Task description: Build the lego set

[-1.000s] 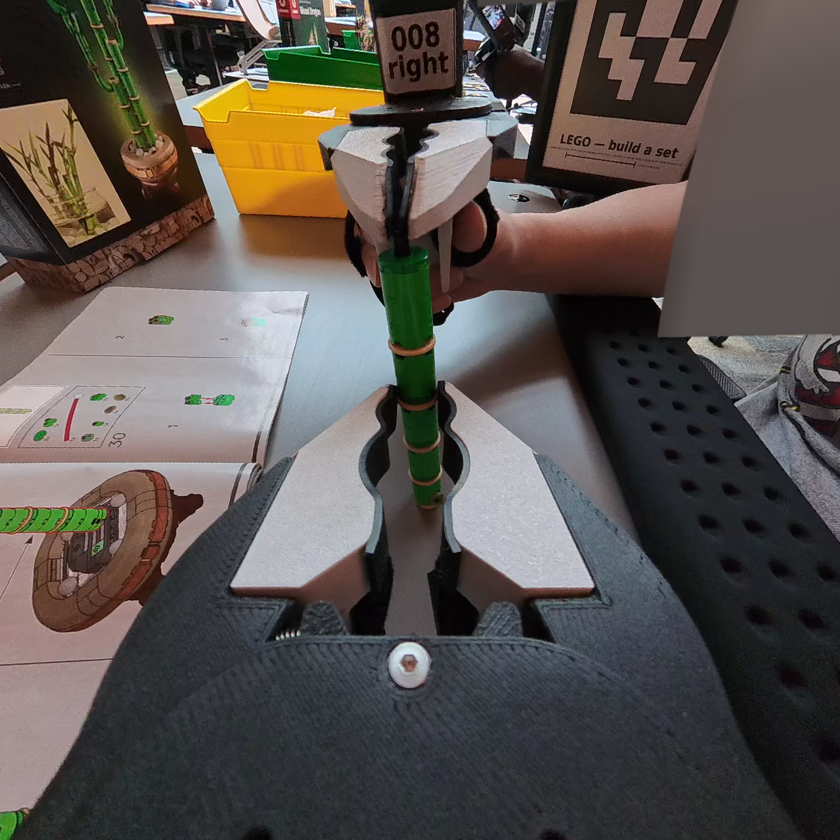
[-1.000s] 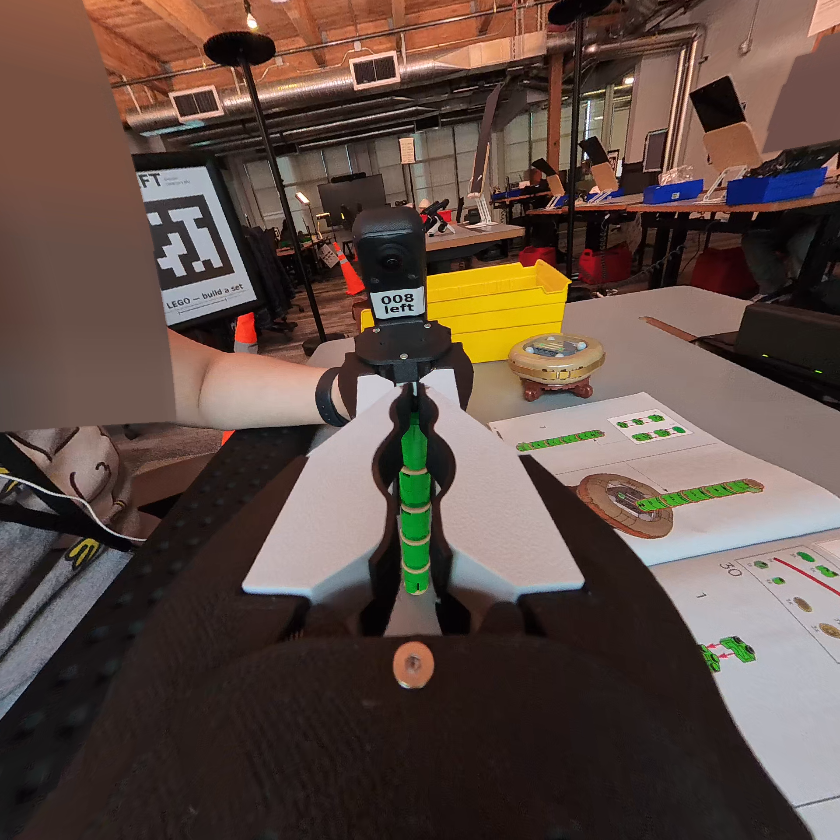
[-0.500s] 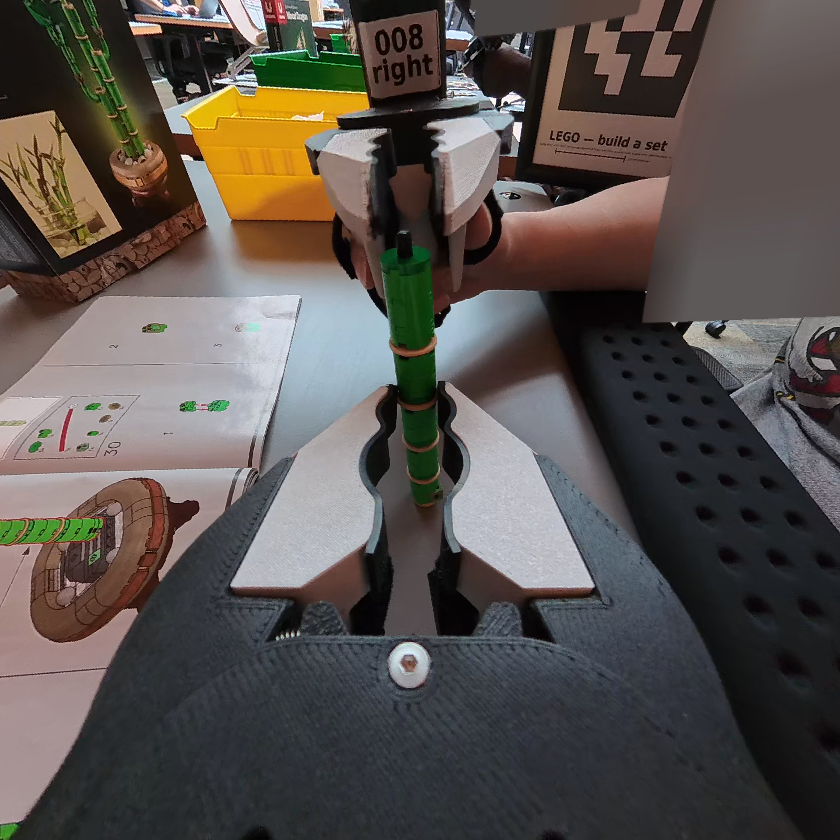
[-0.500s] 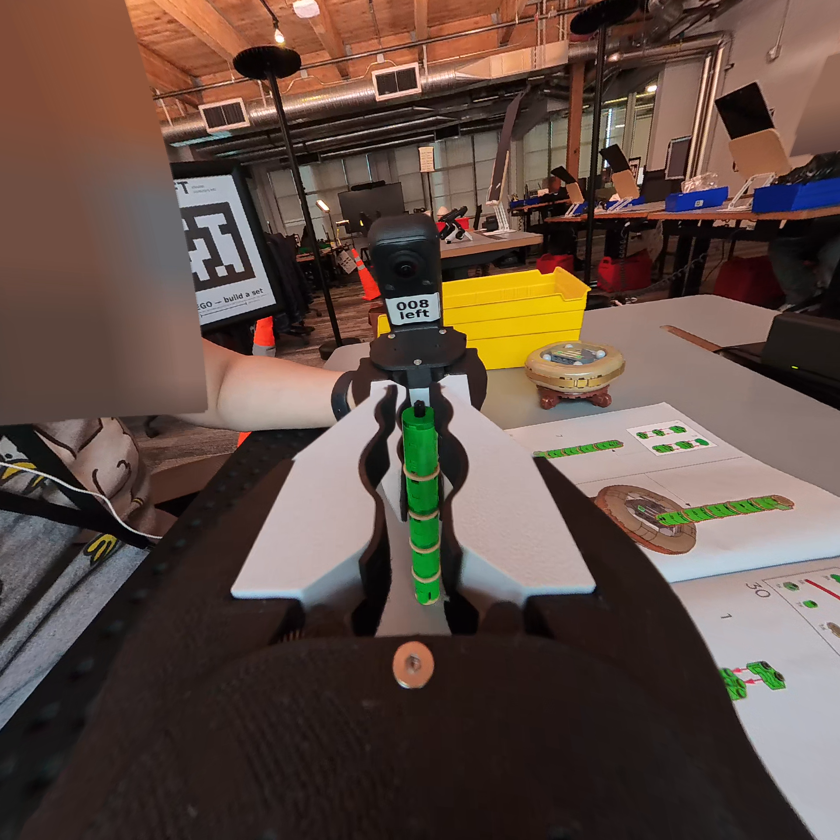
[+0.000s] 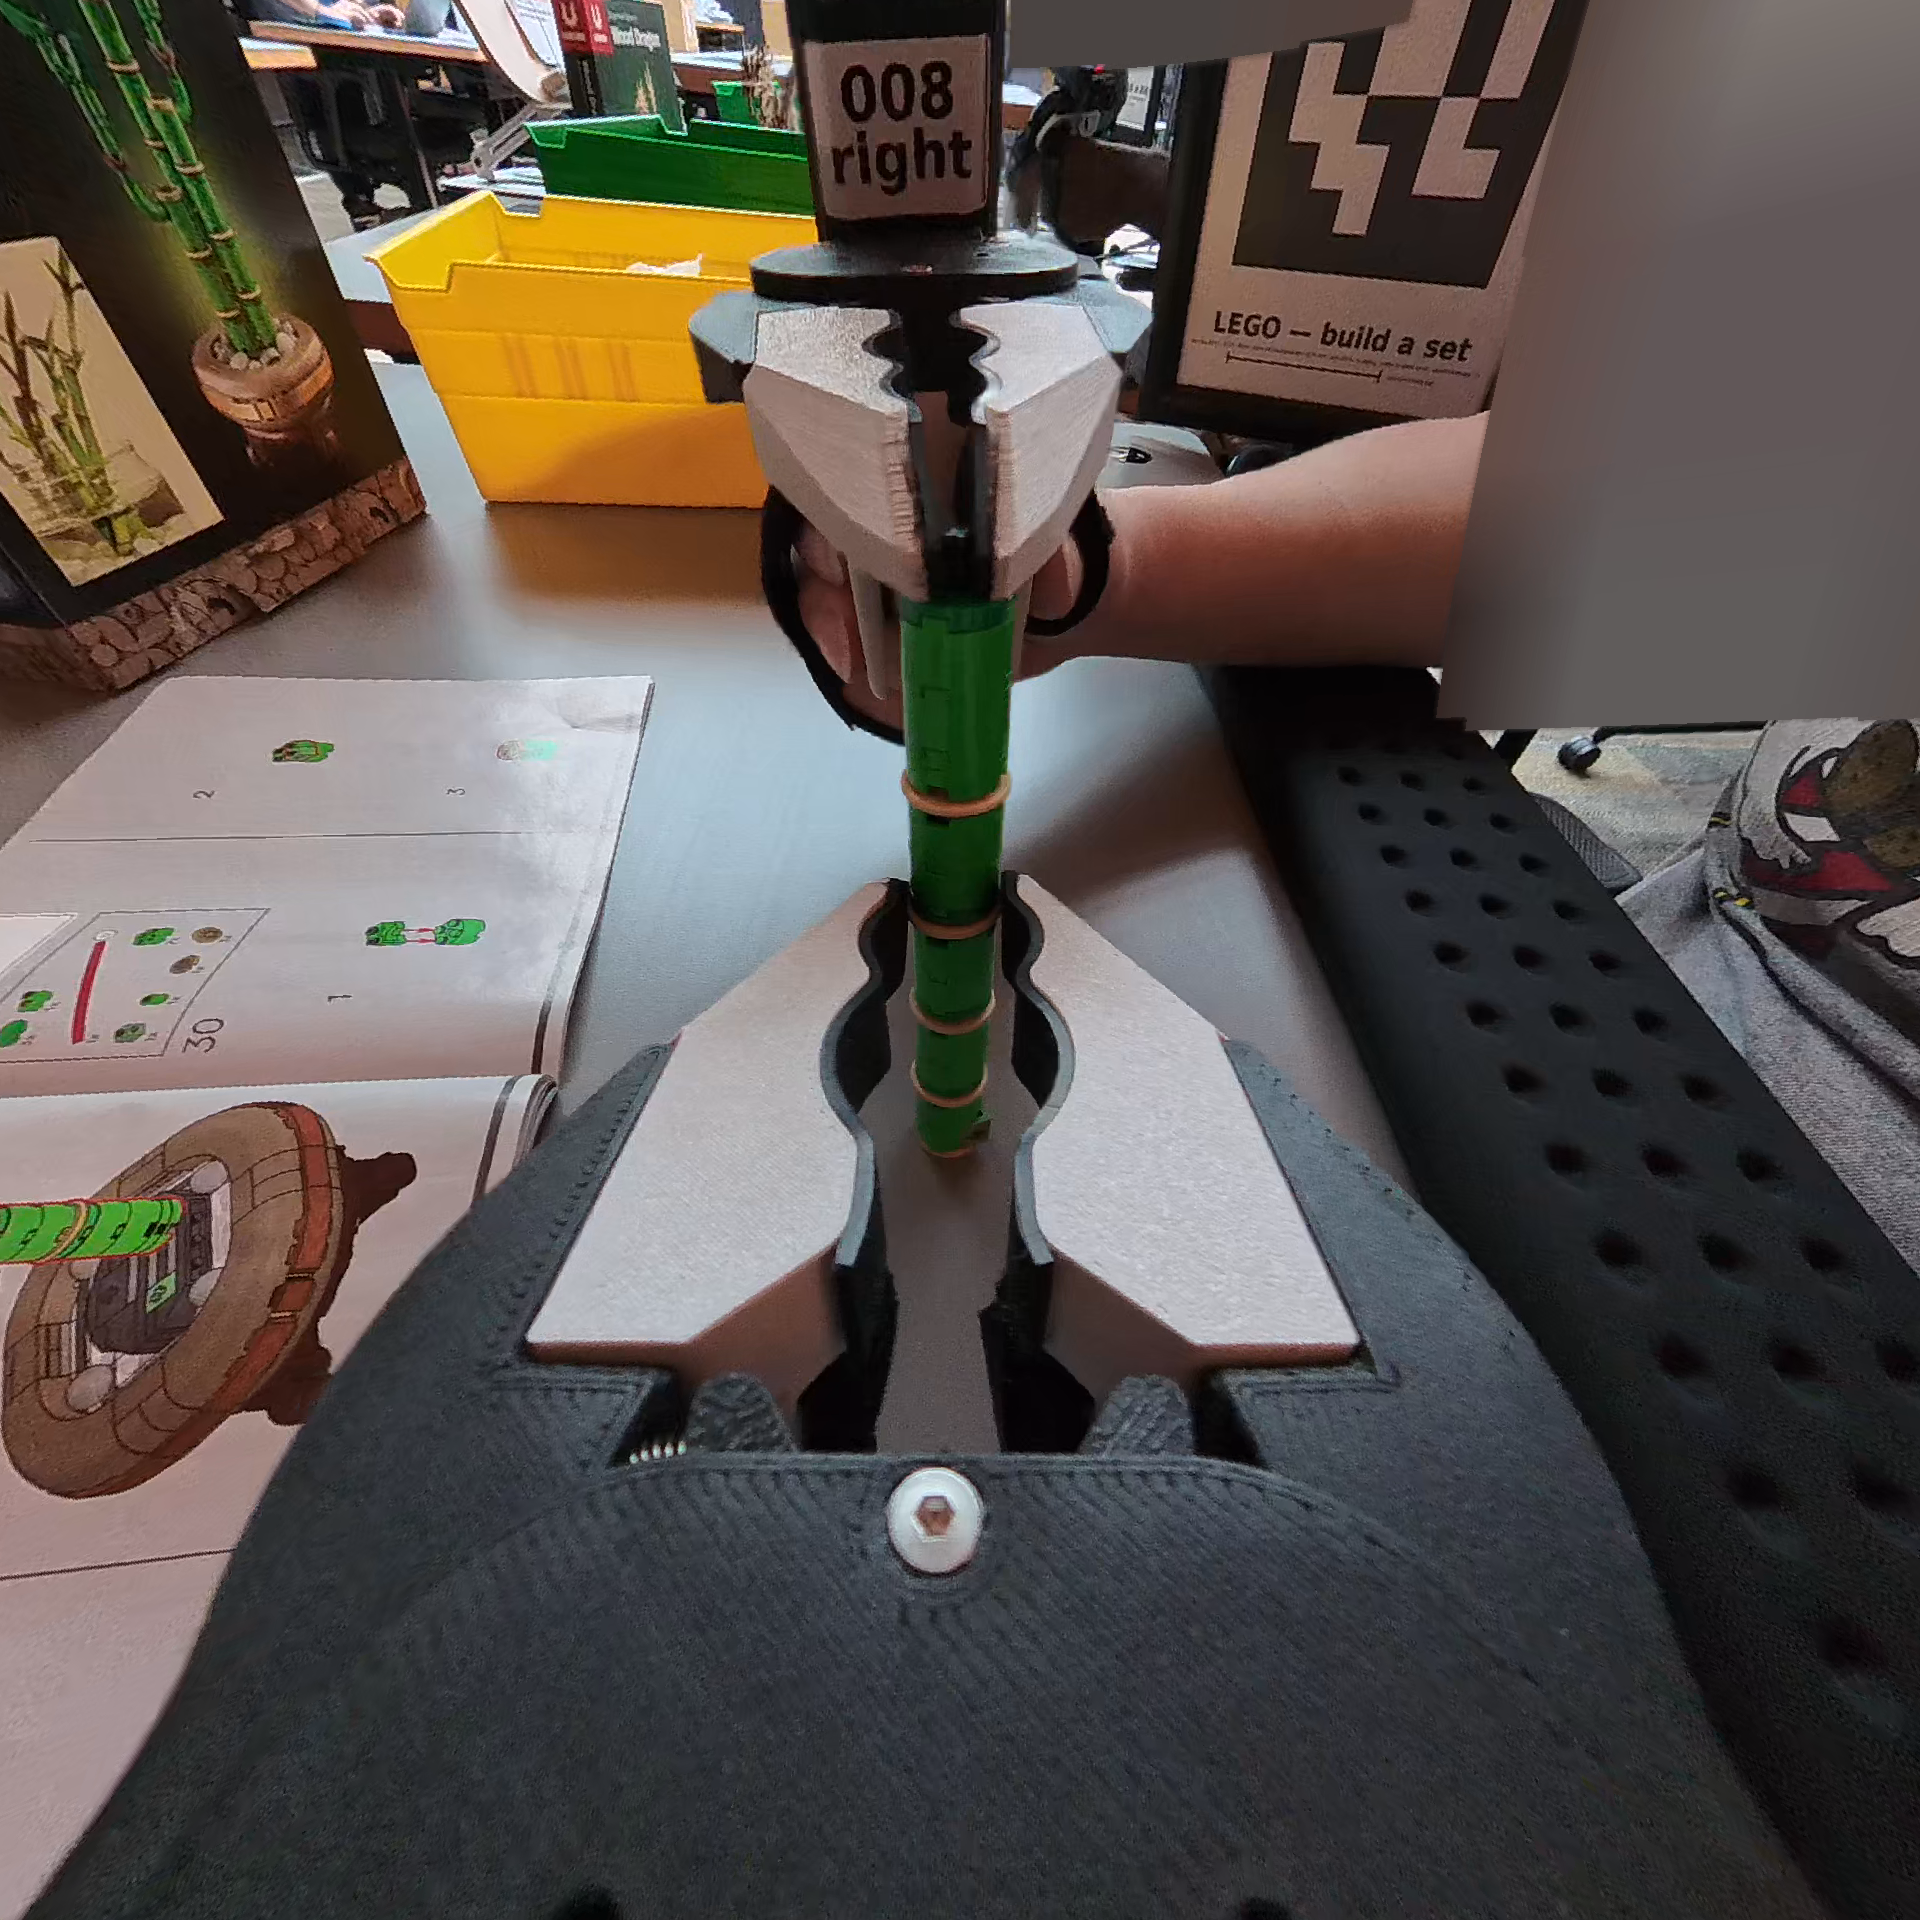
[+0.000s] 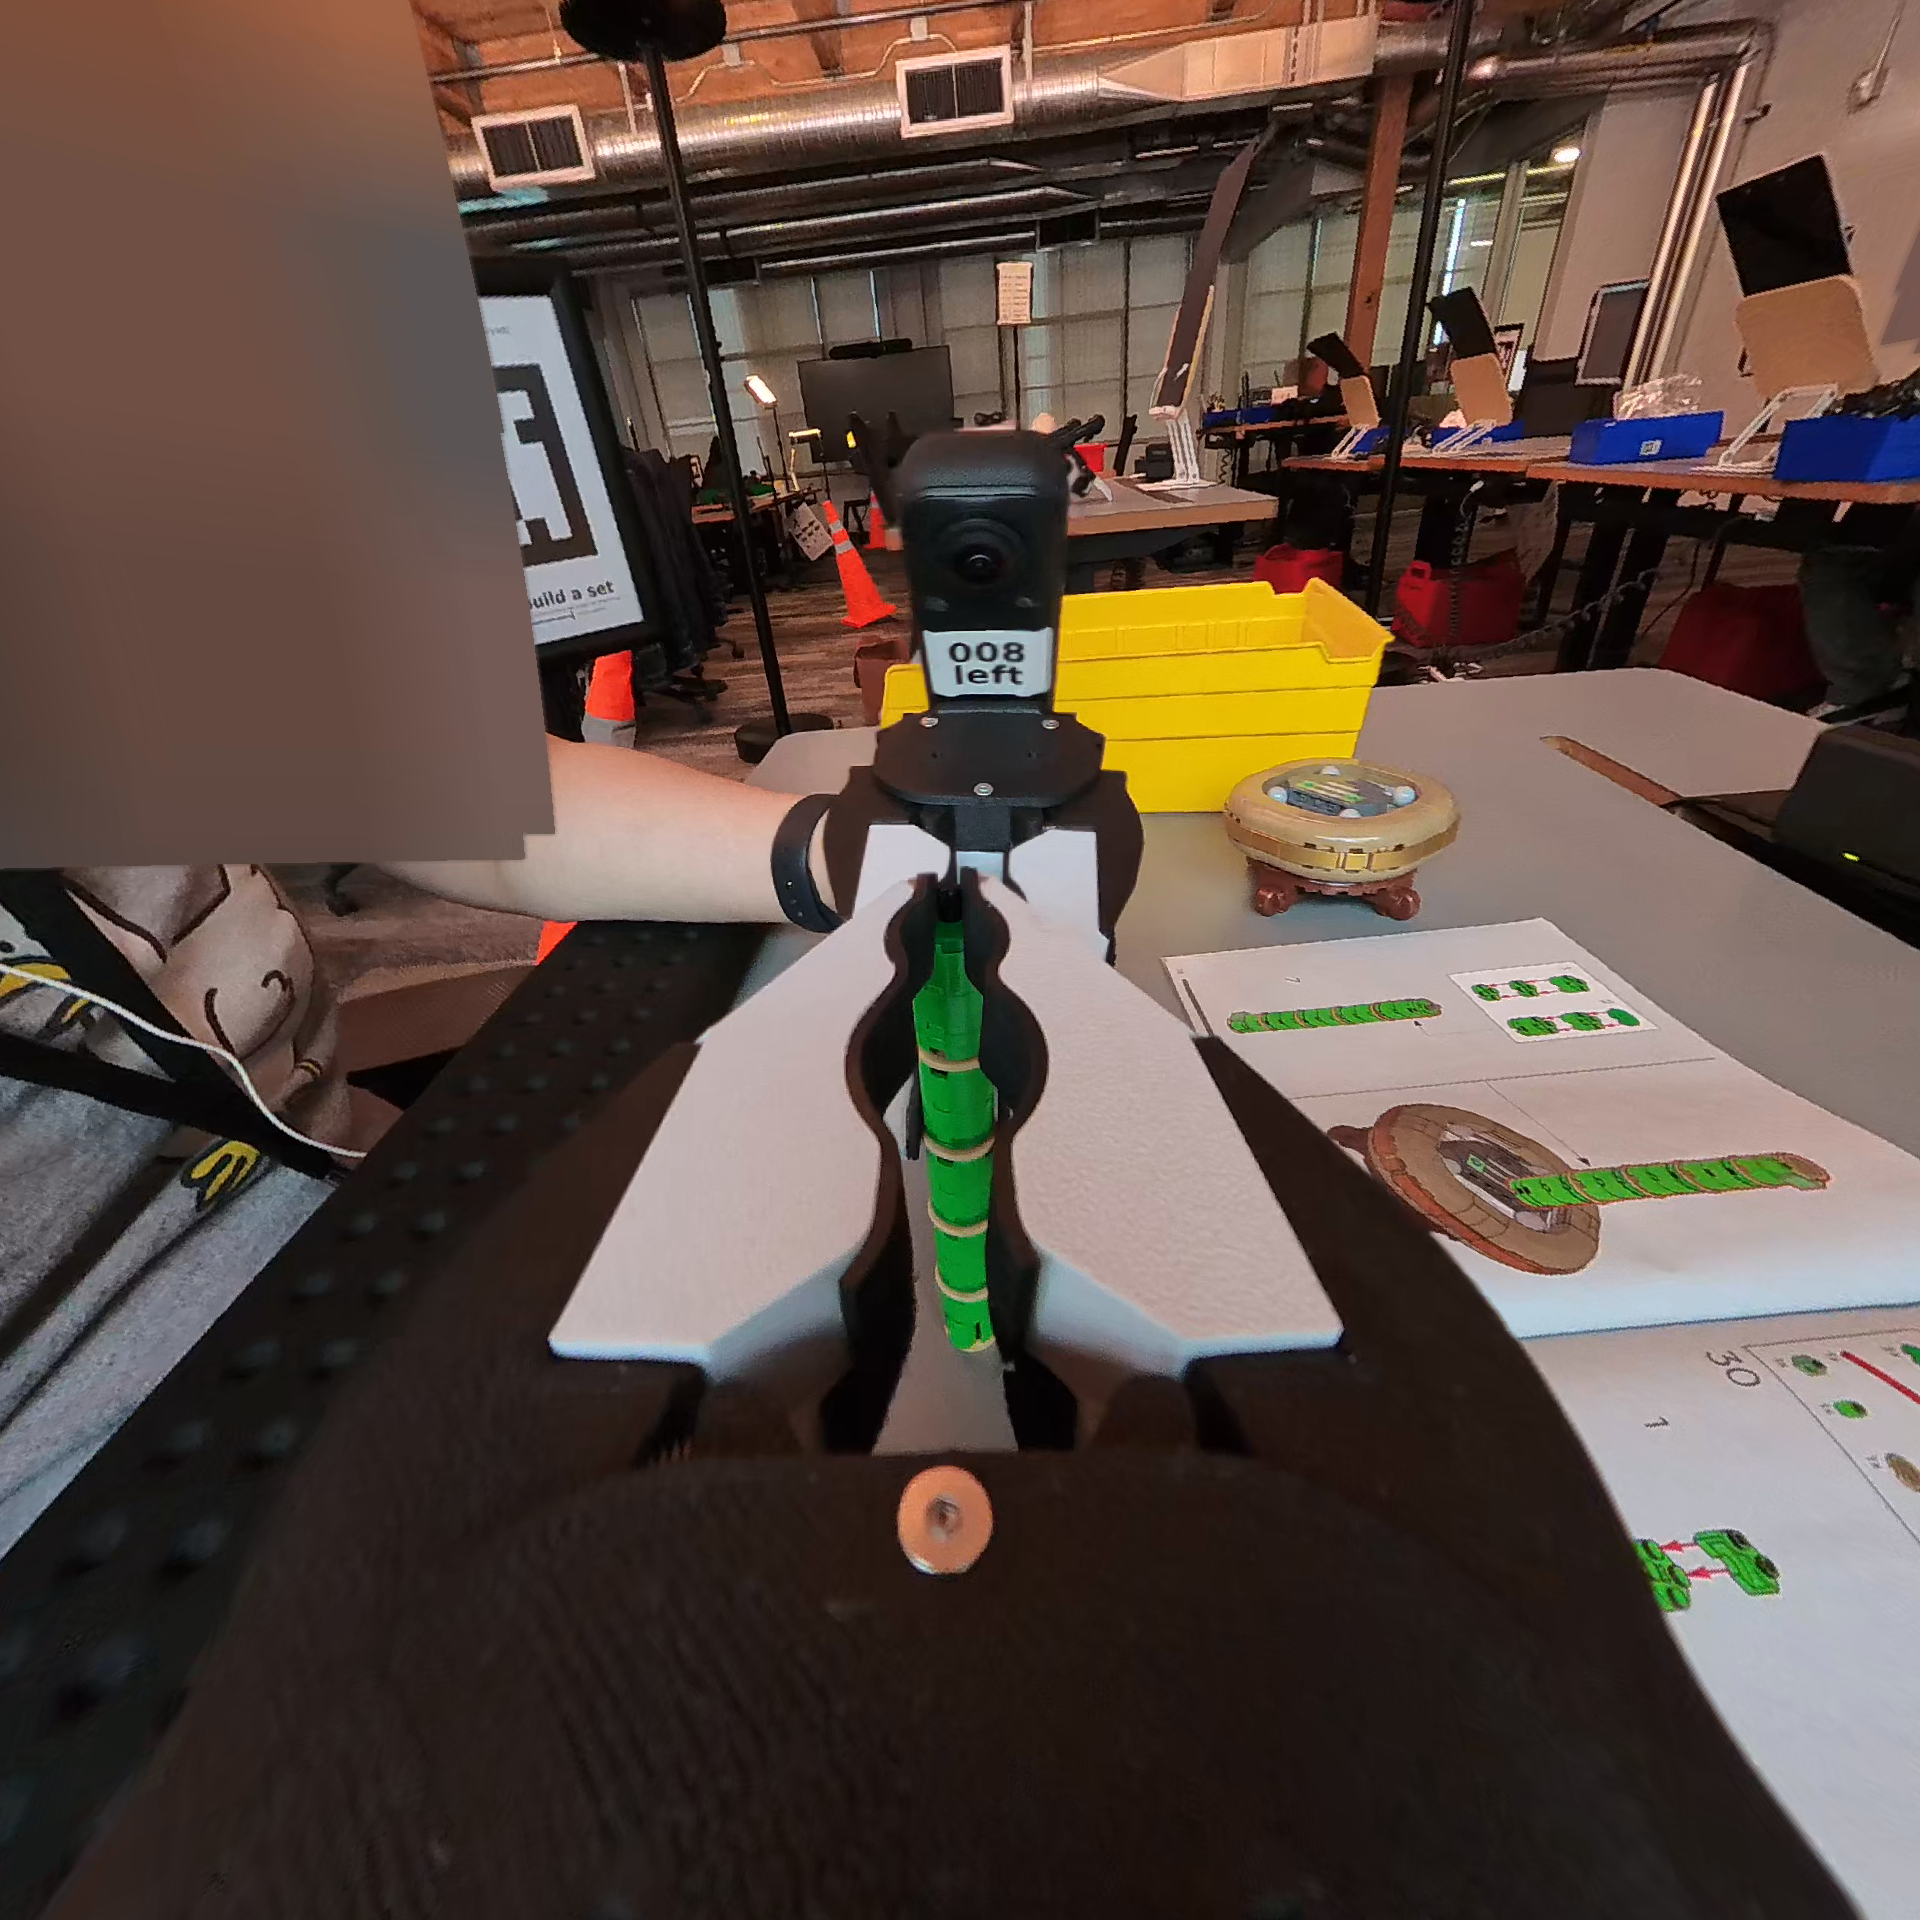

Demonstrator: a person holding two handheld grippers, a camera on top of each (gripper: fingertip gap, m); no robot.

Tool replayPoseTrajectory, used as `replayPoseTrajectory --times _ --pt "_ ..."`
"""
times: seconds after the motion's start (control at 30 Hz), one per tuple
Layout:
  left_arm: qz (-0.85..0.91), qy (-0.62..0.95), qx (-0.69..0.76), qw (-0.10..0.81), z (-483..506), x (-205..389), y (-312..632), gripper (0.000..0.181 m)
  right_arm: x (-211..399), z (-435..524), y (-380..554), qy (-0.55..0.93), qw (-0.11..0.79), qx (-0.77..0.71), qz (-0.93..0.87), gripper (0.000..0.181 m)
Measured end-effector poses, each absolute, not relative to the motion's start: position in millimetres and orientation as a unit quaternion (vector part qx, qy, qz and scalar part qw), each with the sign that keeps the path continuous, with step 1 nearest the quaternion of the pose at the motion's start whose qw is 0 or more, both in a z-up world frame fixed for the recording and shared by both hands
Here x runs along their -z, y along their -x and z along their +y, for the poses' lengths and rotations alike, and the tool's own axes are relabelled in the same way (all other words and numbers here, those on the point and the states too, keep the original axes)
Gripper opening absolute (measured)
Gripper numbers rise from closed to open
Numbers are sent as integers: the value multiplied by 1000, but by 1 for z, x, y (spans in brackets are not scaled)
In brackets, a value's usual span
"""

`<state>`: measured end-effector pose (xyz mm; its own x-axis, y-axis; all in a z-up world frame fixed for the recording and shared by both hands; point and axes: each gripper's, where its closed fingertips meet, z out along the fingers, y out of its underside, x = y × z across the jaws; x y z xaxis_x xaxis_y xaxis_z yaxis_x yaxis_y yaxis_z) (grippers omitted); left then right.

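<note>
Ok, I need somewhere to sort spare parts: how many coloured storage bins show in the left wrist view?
2: a yellow bin at the upper left, and a green bin just behind it, partly hidden. The yellow one may be several bins nested together; I cannot tell.

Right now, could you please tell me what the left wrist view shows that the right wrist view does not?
Only the left wrist view shows the set's box and a green bin behind the yellow bin. Only the right wrist view shows the round tan base on the table. Both show the green bamboo stalk between the left hand-held gripper and the right hand-held gripper, and the open instruction booklet.
</note>
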<state>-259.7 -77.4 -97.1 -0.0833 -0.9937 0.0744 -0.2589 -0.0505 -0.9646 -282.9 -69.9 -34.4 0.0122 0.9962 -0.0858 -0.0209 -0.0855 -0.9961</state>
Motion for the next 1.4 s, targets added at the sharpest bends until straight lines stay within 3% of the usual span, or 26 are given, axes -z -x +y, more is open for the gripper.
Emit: replayPoseTrajectory --times 0.17,0.37,0.6,0.87,1.4 --pt "553 546 501 380 -79 90 264 19 35 -72 285 518 488 -512 -480 5" --pt "484 505 553 454 -72 39 275 29 35 -74 287 518 493 -506 -483 5" --pt "508 526 512 451 -76 55 256 29 35 -73 286 519 492 -508 -480 5" --pt "489 513 541 452 -80 51 247 15 36 -75 287 513 485 -520 -480 5" --pt "508 507 522 461 -83 54 249 16 39 -79 288 515 486 -502 -497 7"
